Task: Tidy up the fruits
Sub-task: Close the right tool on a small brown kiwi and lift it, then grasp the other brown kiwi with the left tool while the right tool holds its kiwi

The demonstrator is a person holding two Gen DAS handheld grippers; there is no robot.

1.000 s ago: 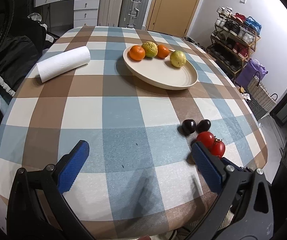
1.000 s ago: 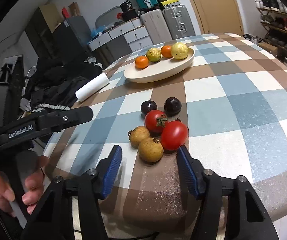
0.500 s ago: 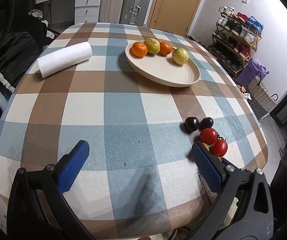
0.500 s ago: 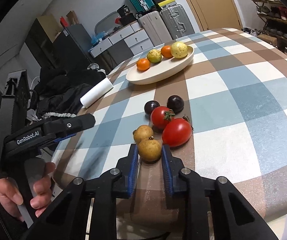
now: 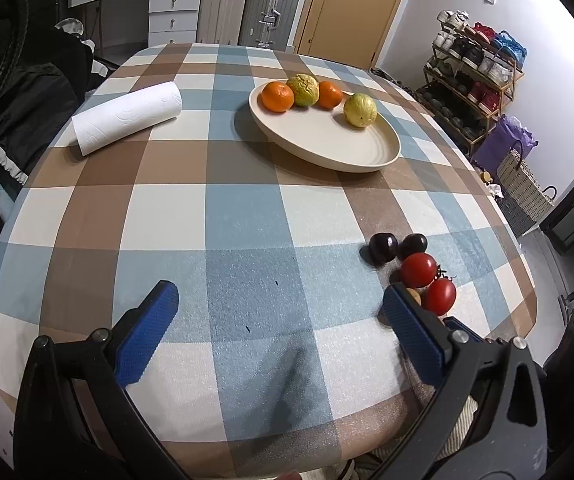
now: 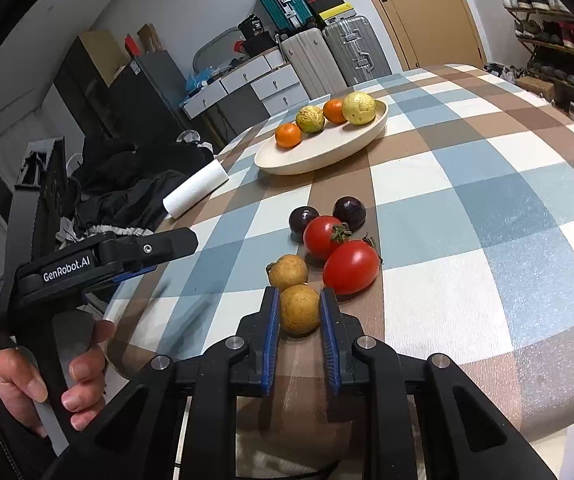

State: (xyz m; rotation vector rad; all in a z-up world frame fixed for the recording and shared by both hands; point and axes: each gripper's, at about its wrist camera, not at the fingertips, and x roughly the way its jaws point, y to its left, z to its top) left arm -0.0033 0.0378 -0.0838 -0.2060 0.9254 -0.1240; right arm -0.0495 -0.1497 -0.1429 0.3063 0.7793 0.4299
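4 fruits sit on the plate (image 6: 319,160) while 6 remain on the table (image 6: 487,200); right tongs (image 6: 299,320) clamp 1 brown fruit (image 6: 299,314), left tongs (image 5: 279,320) gape empty.

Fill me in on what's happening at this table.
A person is sorting fruit with two handheld grippers. The right gripper has its jaws shut on a brown fruit at the table's near edge, beside a second brown fruit, two tomatoes and two plums. The left gripper hangs open, holding nothing. The plate holds four citrus fruits.
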